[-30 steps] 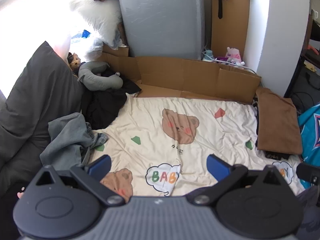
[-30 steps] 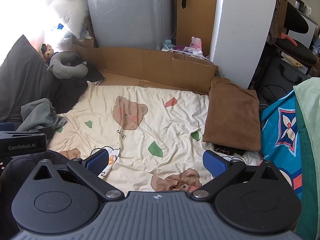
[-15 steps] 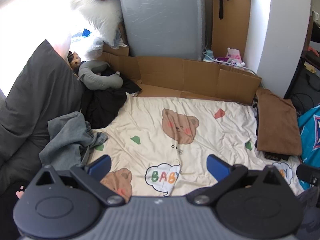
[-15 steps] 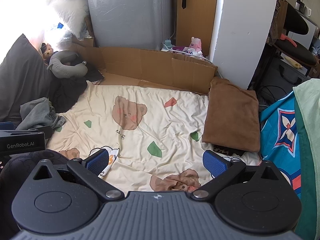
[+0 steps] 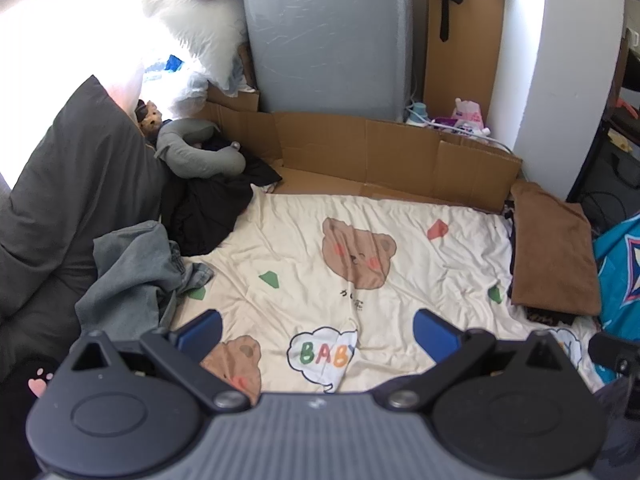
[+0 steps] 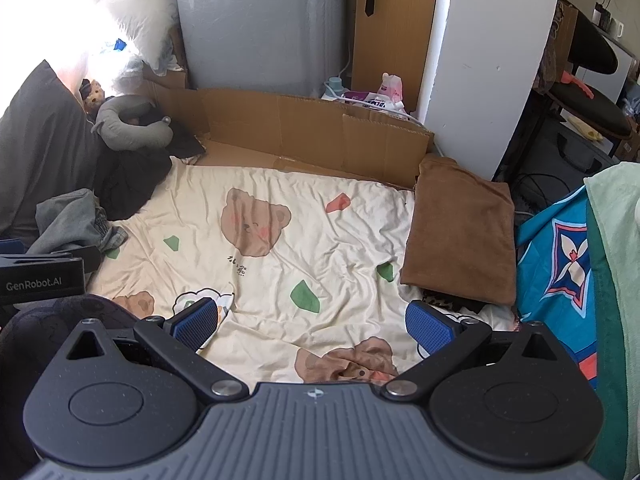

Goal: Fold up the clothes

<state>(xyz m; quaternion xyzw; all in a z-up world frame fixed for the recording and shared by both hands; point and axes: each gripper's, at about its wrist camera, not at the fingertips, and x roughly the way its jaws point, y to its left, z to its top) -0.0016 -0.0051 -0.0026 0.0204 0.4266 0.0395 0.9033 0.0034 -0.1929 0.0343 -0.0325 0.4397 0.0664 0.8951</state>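
Nothing has shifted: left gripper [image 5: 316, 330] and right gripper [image 6: 312, 322] still hover wide, empty. Crumpled grey-blue denim garment [image 5: 132, 276] lies far left beside the cream bear-print sheet [image 5: 400, 240]; floppy, heavyish, best pinched at an edge.

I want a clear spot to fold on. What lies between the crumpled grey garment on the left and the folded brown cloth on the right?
Only the bear-print sheet, wrinkled but bare, spans from the grey garment to the folded brown cloth; both wrist views show it.
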